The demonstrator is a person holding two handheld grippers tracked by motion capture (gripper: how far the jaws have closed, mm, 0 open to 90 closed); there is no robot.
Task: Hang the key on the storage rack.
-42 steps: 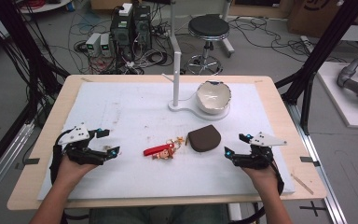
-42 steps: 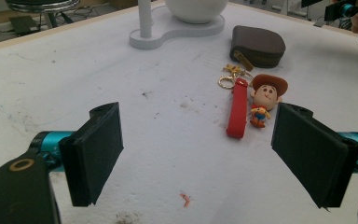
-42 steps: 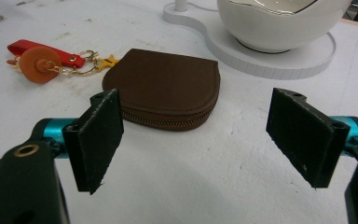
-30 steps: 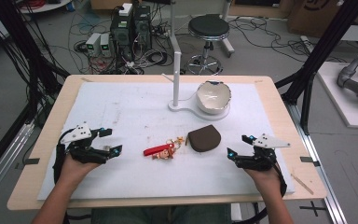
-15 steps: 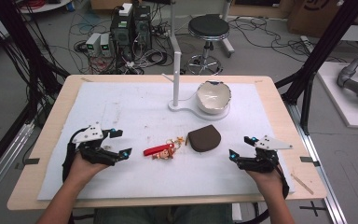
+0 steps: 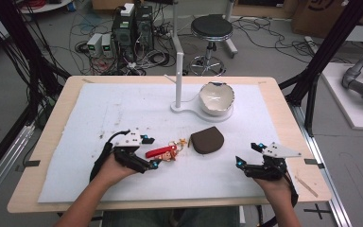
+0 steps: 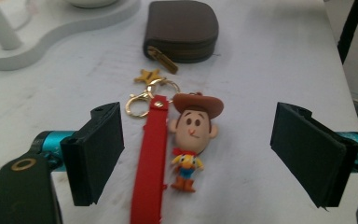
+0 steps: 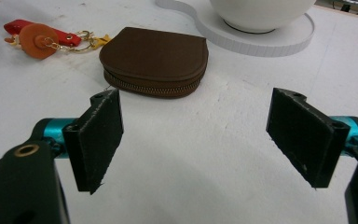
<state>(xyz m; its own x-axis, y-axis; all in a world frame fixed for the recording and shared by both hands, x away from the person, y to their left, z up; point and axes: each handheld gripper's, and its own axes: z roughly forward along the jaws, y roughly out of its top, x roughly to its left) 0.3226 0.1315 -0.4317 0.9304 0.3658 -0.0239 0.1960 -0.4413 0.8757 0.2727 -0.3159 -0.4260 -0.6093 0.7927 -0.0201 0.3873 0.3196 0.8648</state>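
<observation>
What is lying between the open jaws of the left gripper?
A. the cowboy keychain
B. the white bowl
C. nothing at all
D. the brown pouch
A: in the left gripper view, the cowboy keychain with its red strap lies on the table between the open jaws of the left gripper, while the pouch sits farther off, past the jaws.

On my surface (image 6: 99, 113) I count one keychain (image 6: 163, 152), which carries one red strap (image 7: 148, 168), one cowboy figure (image 7: 192, 135), one gold star charm (image 7: 149, 75) and one gold clasp (image 7: 137, 103). There is one brown zip pouch (image 6: 207, 140), one white bowl (image 6: 216, 98) and one white stand (image 6: 178, 71) with a single upright post. I have two grippers, the left gripper (image 6: 147, 151) and the right gripper (image 6: 248, 155), each with two black fingers (image 7: 95, 151). Behind the surface I see one round stool (image 6: 211, 27).
</observation>
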